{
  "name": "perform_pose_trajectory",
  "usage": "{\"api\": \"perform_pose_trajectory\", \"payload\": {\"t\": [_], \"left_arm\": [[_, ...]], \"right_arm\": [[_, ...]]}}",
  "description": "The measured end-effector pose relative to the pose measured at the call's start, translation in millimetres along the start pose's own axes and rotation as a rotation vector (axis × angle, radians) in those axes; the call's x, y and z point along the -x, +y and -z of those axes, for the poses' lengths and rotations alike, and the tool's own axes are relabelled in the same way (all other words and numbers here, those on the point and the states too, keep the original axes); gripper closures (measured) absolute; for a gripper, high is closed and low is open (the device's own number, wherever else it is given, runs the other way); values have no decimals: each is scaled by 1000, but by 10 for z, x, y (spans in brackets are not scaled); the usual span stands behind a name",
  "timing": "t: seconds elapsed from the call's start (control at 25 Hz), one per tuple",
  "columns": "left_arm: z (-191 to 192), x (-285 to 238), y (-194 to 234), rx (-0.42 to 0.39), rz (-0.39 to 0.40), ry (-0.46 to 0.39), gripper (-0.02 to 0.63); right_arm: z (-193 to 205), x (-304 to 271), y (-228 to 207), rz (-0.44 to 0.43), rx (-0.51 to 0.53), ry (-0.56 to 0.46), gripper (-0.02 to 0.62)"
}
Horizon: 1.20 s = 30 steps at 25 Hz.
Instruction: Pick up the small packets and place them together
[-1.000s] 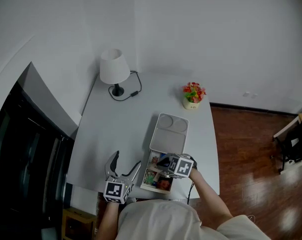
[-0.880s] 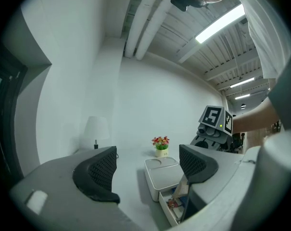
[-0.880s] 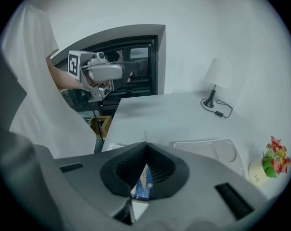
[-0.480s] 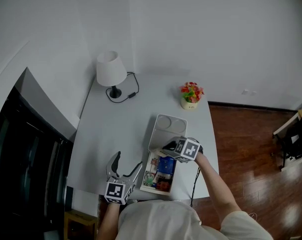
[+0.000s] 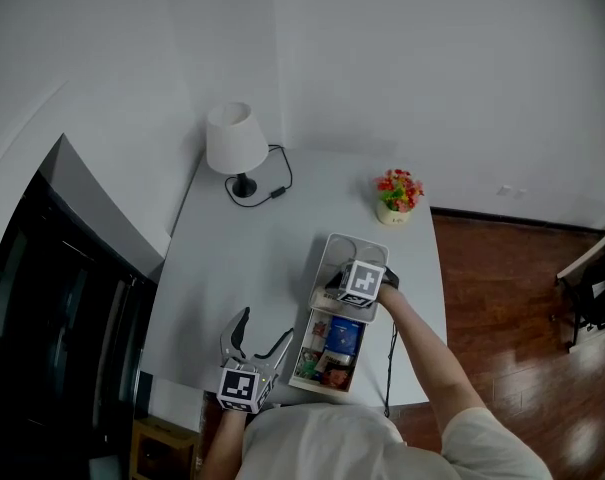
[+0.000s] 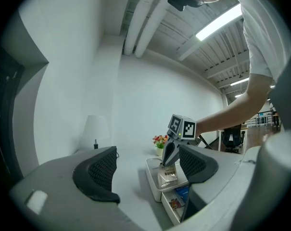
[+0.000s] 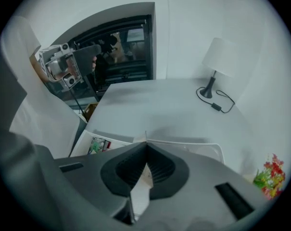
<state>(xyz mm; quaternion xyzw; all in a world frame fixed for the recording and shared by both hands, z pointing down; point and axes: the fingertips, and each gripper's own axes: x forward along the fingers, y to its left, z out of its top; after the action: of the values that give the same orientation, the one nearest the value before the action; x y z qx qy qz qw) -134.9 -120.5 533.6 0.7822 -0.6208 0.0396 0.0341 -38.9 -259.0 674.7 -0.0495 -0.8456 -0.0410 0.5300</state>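
A white two-level box stands on the table; its top tray (image 5: 354, 251) lies past an open drawer (image 5: 304, 366) holding several colourful small packets (image 5: 340, 340). My right gripper (image 5: 337, 289) hangs over the near end of the tray, pointing steeply down, shut on a thin pale packet (image 7: 141, 189). In the left gripper view that packet (image 6: 168, 175) hangs from the right gripper (image 6: 167, 161) just above the tray (image 6: 154, 169). My left gripper (image 5: 265, 325) rests at the table's near edge, left of the drawer, open with nothing between its jaws (image 6: 147, 150).
A white lamp (image 5: 233, 140) with a black cord (image 5: 278, 190) stands at the far left of the table. A small flower pot (image 5: 397, 194) sits at the far right. Dark windows run along the left; wooden floor lies to the right.
My right gripper has moved from over the open drawer away from me to the top tray, with the packet in it. The left gripper has stayed put.
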Motion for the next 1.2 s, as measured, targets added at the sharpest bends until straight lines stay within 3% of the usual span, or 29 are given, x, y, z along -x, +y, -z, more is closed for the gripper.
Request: {"api": "perform_pose_trajectory", "payload": {"t": [0.36,0.52,0.72,0.76,0.8,0.84,1.0,1.2], "left_arm": [[42,27,125,17,-32,9,207],[68,58,175,24,-45,15,207],[87,82,227,27,-51,20,207],[91,84,225,27,-49,21,207],[93,81,223,26,-46,22,207],[93,75,221,25,-43,21,207],[73,46,179,23,-24,15,207],[20,22,115,18,5,-2,207]], "right_arm": [[213,-459,-269,42,40,137,592],[144,-545,-309,63,17,109,564],[134,-497,-488,168,-26,81,537],[118,-496,-485,167,-29,61,442],[96,-496,-476,162,-35,43,252],[71,-485,-475,164,-43,30,173],[-27,-331,-518,232,-86,-42,175],[-298,102,-423,312,-230,-324,174]]}}
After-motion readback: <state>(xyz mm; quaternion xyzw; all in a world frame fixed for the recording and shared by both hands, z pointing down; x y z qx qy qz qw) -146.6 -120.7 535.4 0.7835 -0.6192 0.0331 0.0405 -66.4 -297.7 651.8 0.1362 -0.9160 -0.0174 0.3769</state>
